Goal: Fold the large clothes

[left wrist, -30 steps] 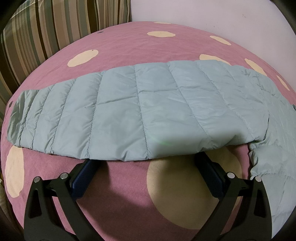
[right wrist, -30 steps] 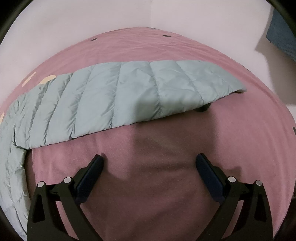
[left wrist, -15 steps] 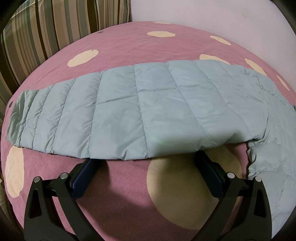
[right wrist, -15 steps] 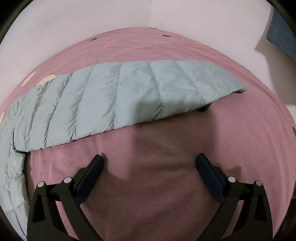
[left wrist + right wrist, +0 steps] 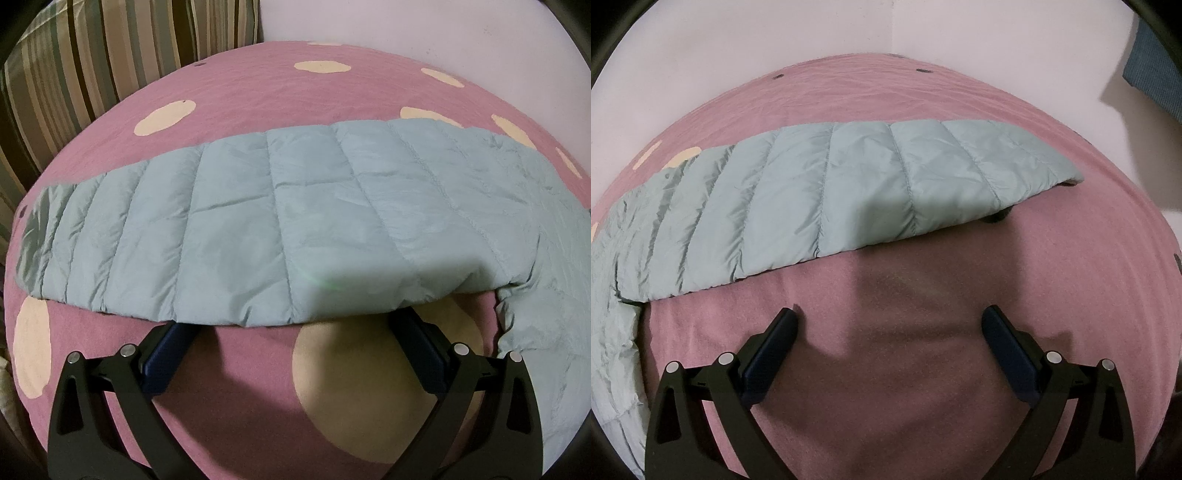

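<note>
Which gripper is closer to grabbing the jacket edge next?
Left. The left gripper is open with its fingertips already tucked under the jacket hem. The right gripper is open too, but bare blanket separates it from the jacket.

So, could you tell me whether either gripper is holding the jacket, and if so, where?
Nothing is held. The left gripper is open at the jacket's near edge; the right gripper is open, short of it.
</note>
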`<state>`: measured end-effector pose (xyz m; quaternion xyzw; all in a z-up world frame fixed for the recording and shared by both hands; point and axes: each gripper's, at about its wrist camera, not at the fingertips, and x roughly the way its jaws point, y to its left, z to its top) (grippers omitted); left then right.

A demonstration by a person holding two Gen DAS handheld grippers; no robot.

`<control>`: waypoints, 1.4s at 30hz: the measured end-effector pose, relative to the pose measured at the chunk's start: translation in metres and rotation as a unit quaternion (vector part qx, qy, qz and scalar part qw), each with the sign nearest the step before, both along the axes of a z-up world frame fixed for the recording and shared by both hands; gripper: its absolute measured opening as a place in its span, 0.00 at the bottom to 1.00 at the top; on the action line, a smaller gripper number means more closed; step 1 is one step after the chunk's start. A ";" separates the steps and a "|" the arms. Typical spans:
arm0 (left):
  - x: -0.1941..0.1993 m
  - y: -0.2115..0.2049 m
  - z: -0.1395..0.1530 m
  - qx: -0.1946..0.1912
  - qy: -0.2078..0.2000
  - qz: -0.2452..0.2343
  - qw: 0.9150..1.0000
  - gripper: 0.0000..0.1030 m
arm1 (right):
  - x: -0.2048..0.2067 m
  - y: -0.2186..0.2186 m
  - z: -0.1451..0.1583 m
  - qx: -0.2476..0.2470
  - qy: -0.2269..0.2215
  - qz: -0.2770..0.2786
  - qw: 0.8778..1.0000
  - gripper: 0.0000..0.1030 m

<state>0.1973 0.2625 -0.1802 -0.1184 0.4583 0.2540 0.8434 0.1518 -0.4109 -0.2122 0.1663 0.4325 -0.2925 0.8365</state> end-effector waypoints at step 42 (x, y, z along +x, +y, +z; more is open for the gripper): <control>-0.216 -0.230 0.199 0.030 -0.147 -0.217 0.965 0.98 | -0.167 0.272 0.196 -0.084 -0.172 0.246 0.950 0.95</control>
